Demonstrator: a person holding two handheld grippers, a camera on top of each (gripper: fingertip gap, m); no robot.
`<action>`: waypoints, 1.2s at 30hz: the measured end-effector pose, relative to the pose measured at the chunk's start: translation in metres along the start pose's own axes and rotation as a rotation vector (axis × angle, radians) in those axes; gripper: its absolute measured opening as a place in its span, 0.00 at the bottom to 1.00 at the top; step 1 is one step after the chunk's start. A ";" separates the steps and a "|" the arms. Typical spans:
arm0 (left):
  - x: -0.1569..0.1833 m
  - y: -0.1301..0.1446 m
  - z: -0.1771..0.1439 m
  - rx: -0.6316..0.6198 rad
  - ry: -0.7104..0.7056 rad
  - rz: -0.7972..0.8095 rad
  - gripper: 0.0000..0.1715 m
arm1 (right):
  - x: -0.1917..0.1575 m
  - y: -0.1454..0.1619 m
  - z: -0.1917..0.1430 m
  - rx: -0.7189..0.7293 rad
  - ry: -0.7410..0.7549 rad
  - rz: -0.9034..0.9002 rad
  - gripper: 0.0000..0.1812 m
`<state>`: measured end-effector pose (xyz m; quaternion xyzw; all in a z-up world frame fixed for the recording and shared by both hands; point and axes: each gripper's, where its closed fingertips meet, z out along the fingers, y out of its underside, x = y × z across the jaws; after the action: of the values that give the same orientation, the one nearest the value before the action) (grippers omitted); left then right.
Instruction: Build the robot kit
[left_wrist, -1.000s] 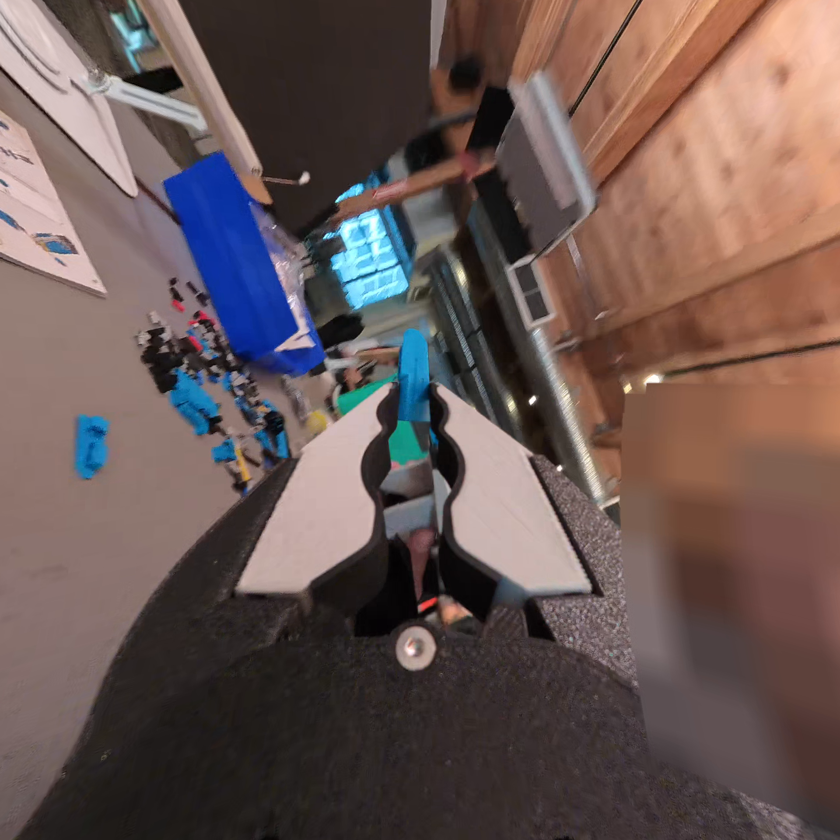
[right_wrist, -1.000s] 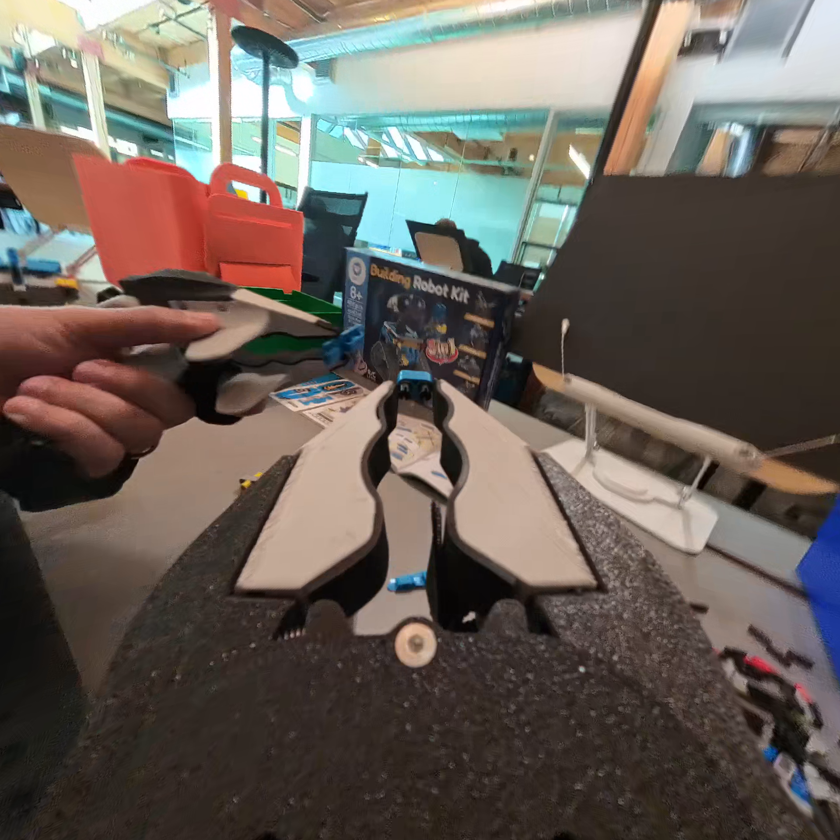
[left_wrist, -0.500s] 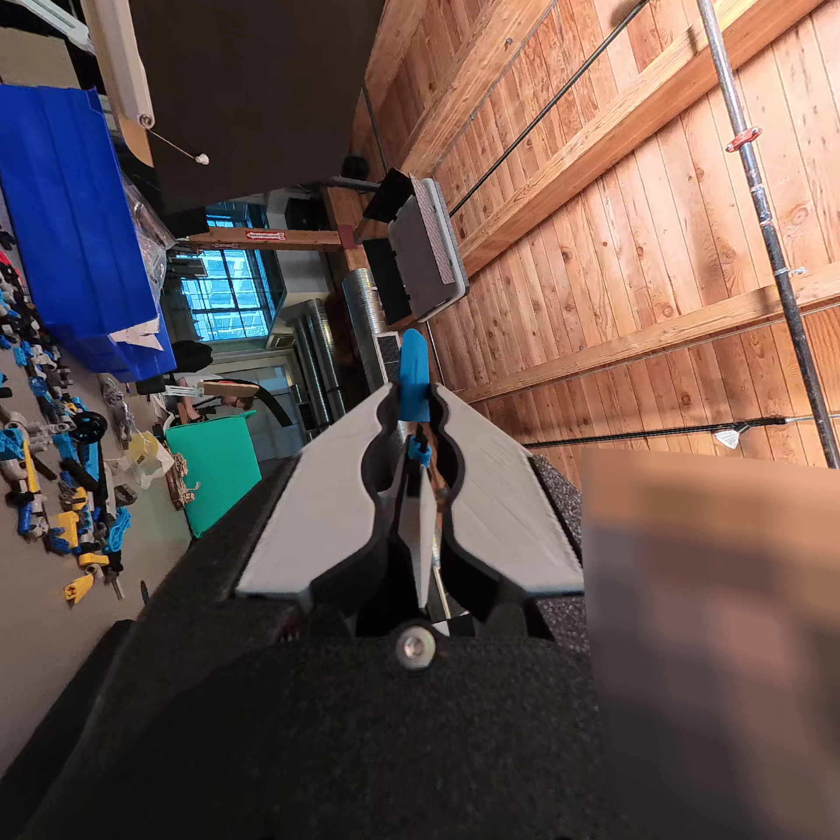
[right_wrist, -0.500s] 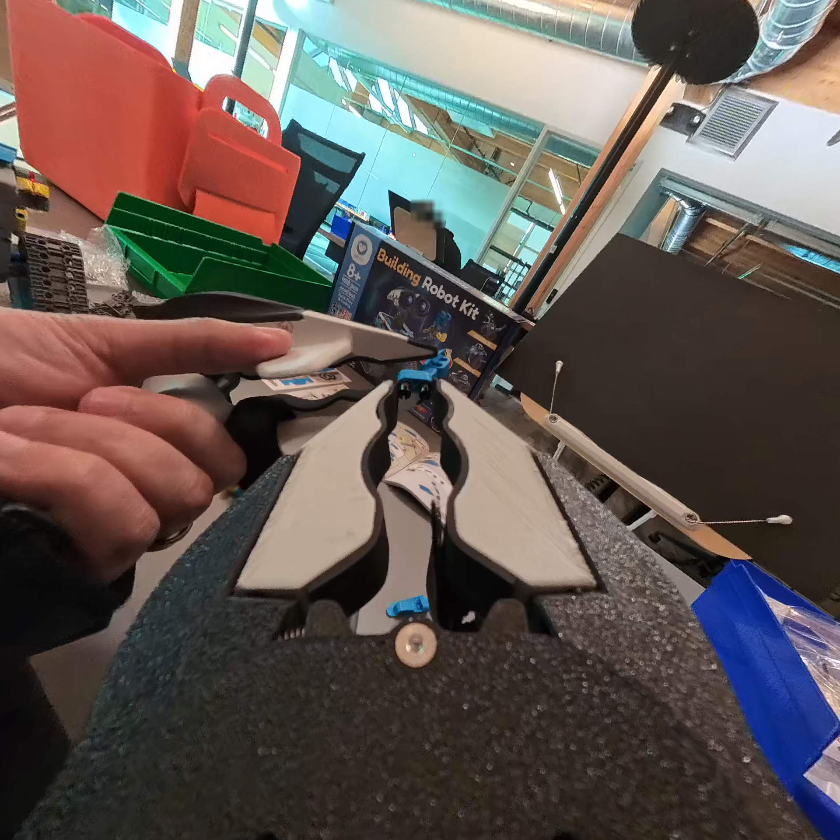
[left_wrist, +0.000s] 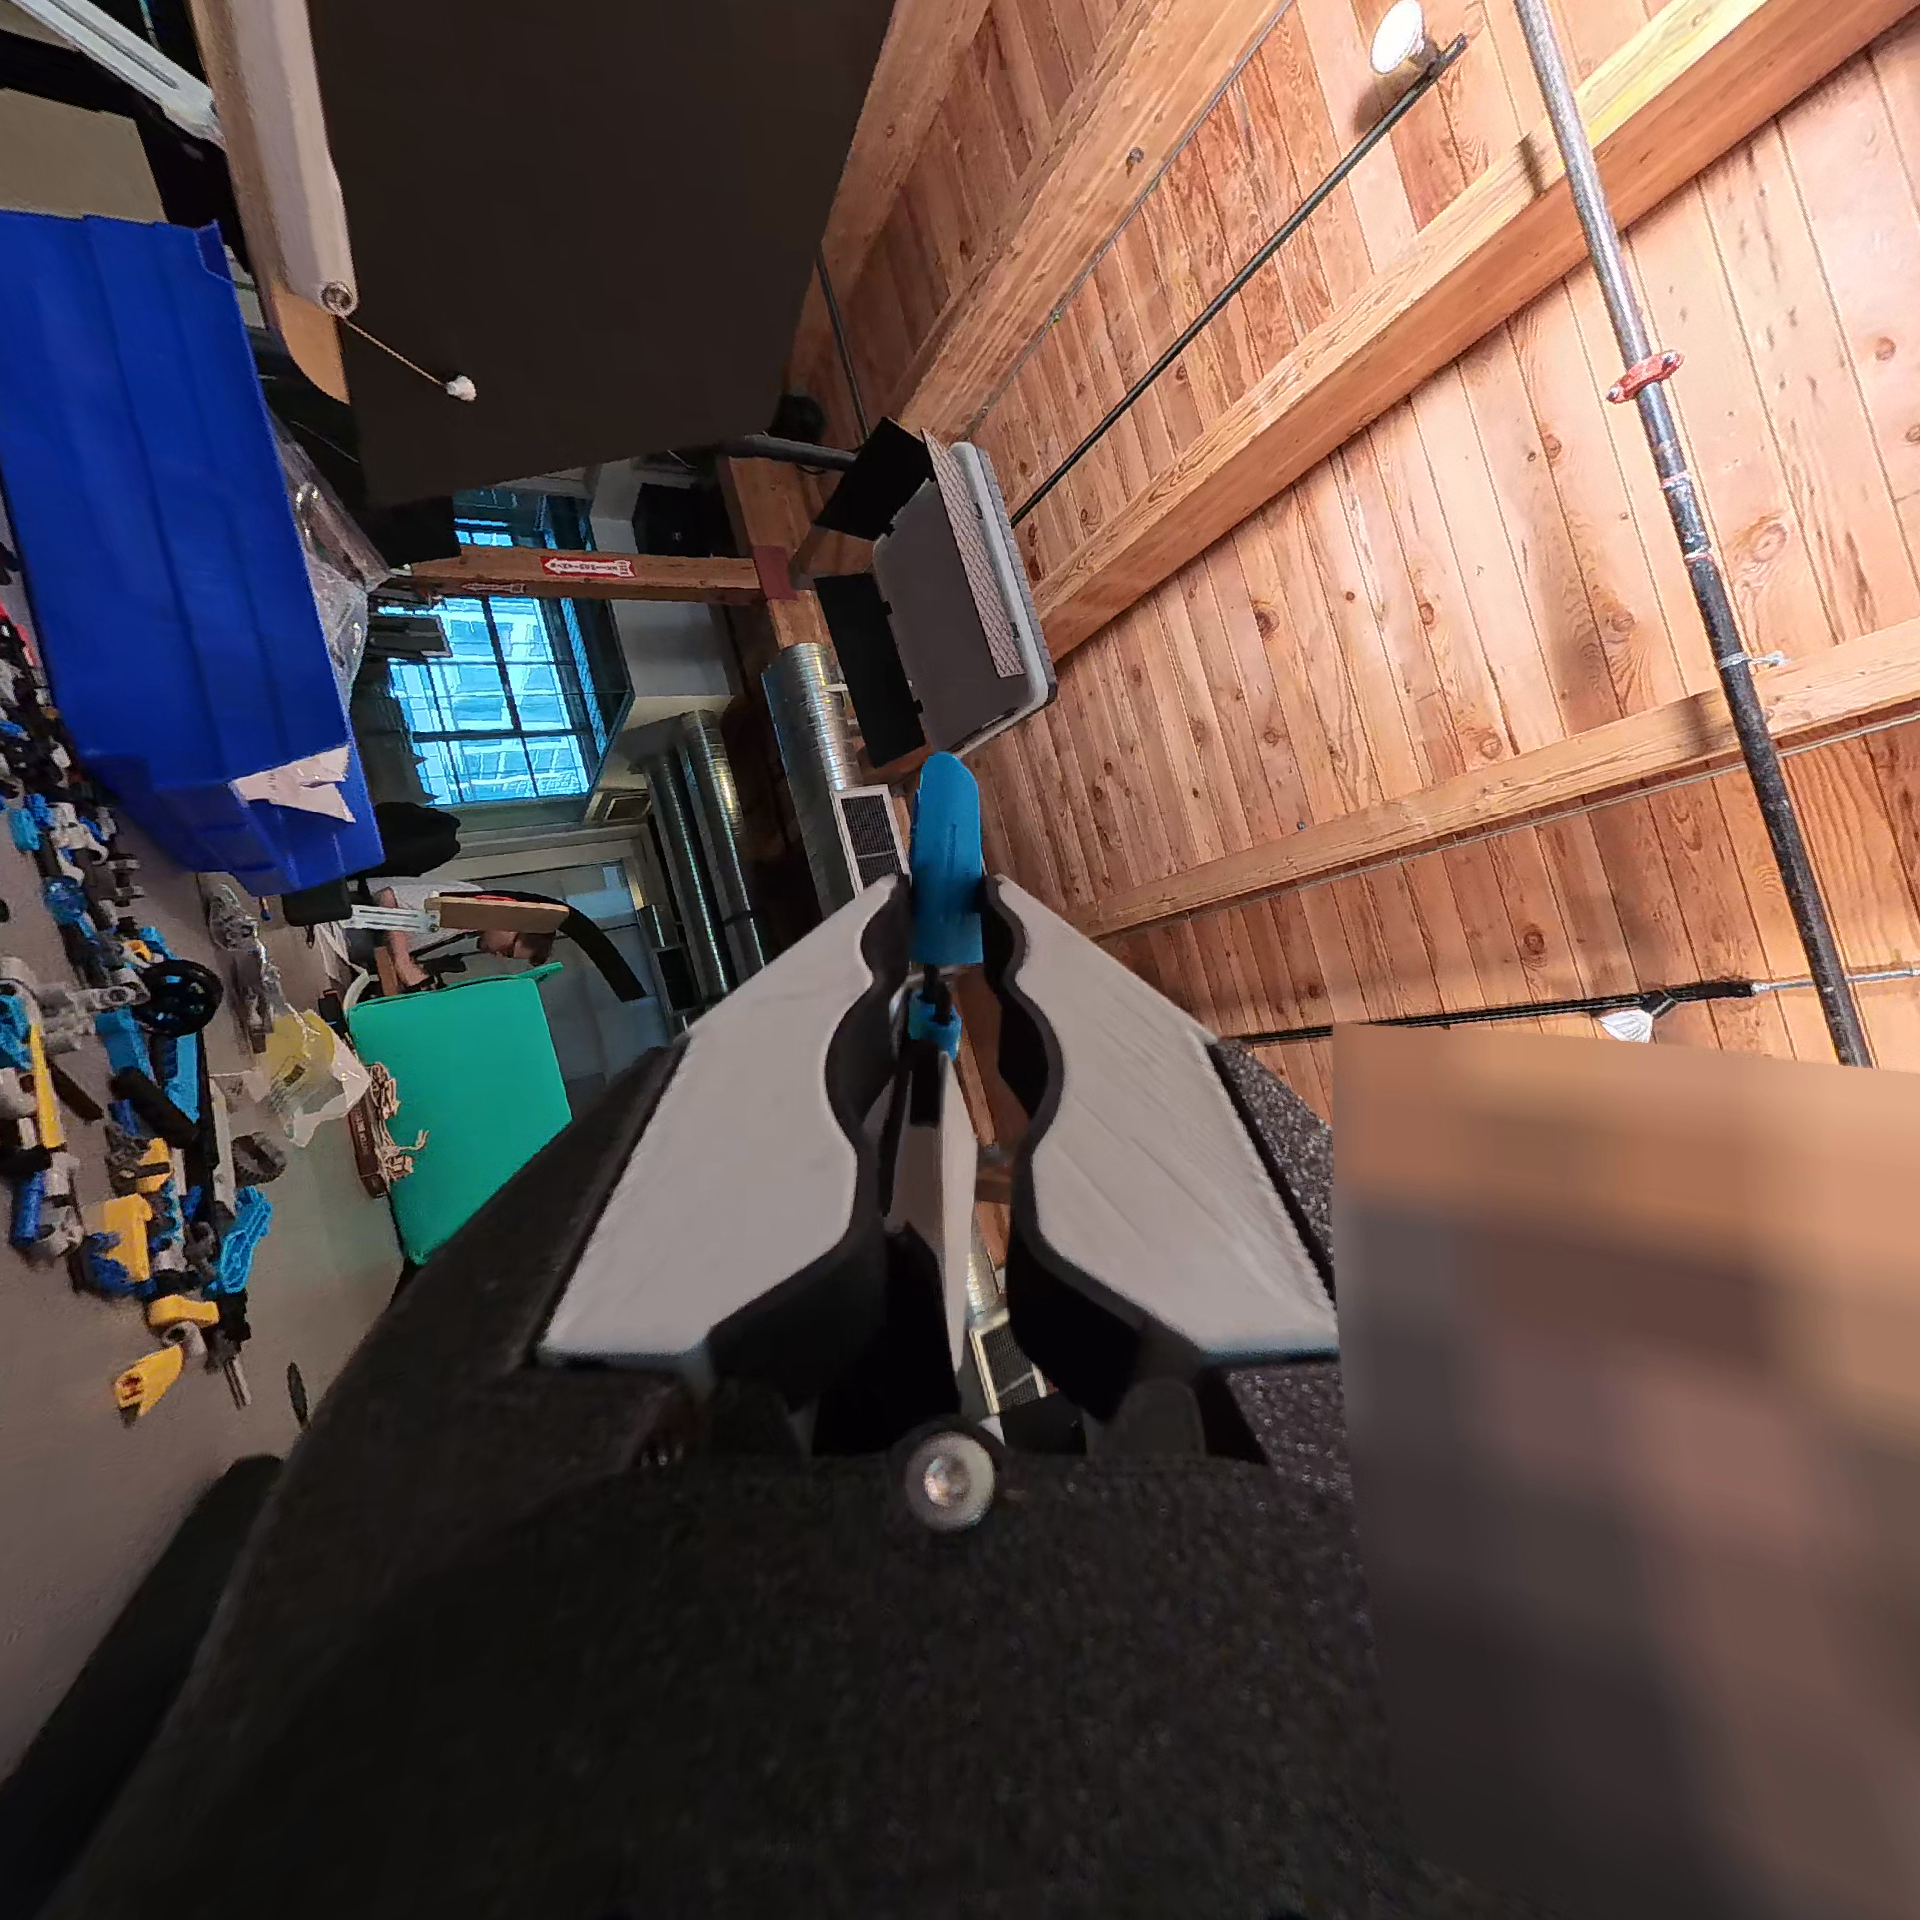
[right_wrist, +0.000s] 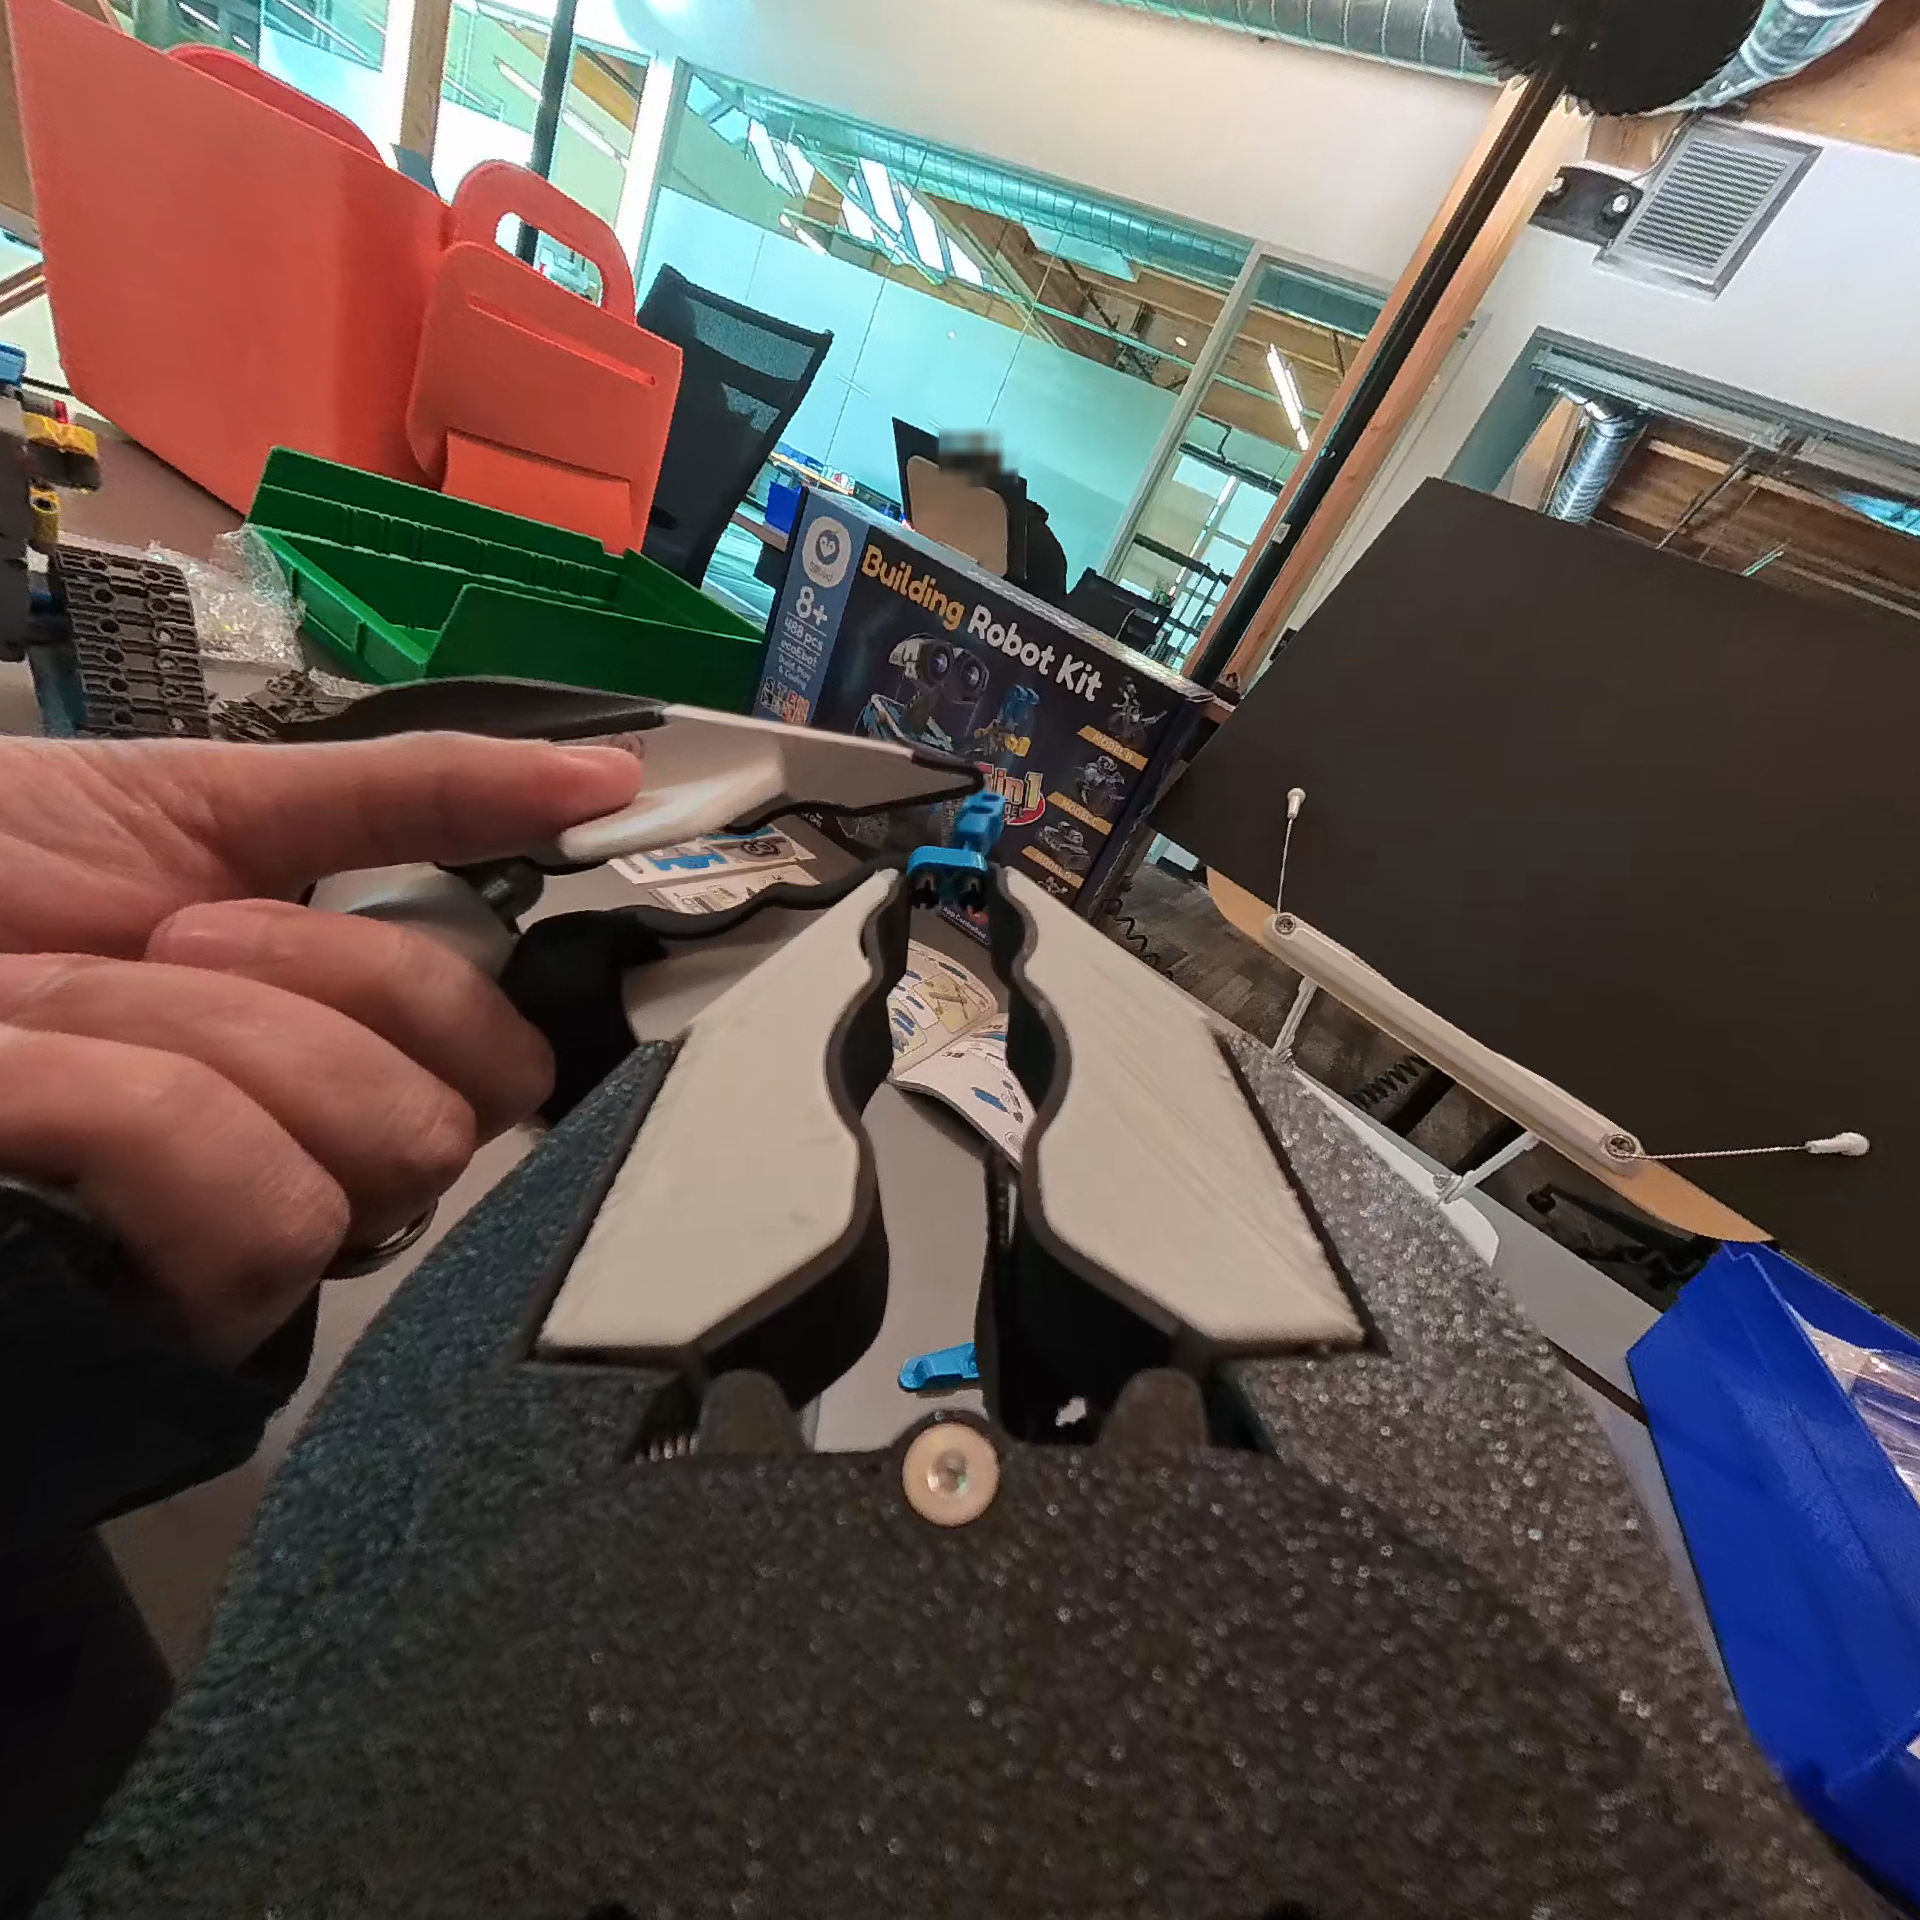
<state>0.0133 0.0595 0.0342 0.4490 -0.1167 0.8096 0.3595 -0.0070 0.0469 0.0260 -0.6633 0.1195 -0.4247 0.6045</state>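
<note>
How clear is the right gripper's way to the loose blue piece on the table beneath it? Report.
Probably not reachable yet: the right gripper is shut on a blue connector, so its fingers are taken. The loose blue piece itself lies uncovered on the table.

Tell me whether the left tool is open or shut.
Shut on a piece. The left tool pinches a bright blue plastic building piece between its grey fingertips, the piece's rounded end sticking out past them.
</note>
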 end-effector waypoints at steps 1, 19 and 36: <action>0.000 -0.002 -0.001 0.007 0.002 0.001 0.07 | 0.001 -0.001 -0.001 0.006 0.003 0.000 0.08; -0.014 -0.001 -0.002 0.026 -0.013 -0.042 0.07 | 0.009 0.010 0.002 -0.028 0.016 0.001 0.08; -0.012 0.000 -0.003 0.028 -0.029 0.019 0.07 | 0.006 0.011 0.000 -0.023 0.004 -0.003 0.08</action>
<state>0.0152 0.0550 0.0225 0.4645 -0.1151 0.8080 0.3437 0.0005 0.0400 0.0191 -0.6693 0.1247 -0.4256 0.5961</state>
